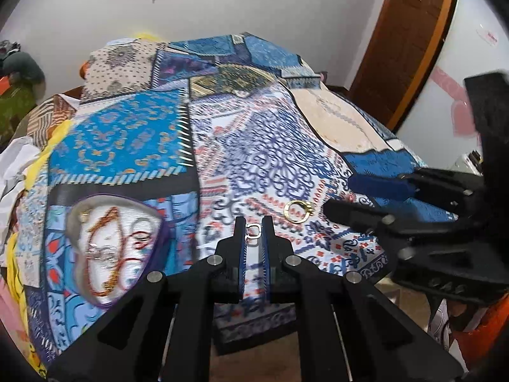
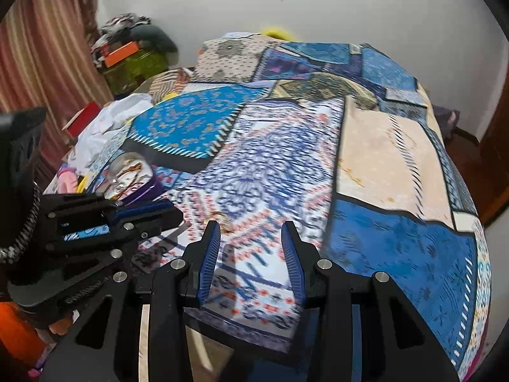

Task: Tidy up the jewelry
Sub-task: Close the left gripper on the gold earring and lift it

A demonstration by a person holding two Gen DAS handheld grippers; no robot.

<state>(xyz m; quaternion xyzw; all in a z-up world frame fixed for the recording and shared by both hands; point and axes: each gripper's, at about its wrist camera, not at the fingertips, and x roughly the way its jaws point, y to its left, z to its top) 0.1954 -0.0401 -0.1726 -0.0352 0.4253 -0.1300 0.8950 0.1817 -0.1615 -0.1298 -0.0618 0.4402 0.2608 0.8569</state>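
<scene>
My left gripper (image 1: 253, 227) is shut on a small silver ring (image 1: 253, 231) just above the patterned bedspread (image 1: 261, 146). A gold ring (image 1: 298, 211) lies on the bedspread just right of it. A heart-shaped jewelry box (image 1: 111, 242) with a purple rim stands open at the left, holding beaded chains and silver pieces. My right gripper (image 2: 251, 229) is open and empty over the bedspread (image 2: 366, 165), with the gold ring (image 2: 225, 219) by its left fingertip. The left gripper (image 2: 143, 216) and the box (image 2: 130, 175) show at the left of the right wrist view.
The right gripper (image 1: 366, 200) enters the left wrist view from the right. White cloth and clutter (image 2: 105, 127) lie at the bed's left edge. A wooden door (image 1: 404, 41) stands at the right. The bed's front edge drops to the floor below both grippers.
</scene>
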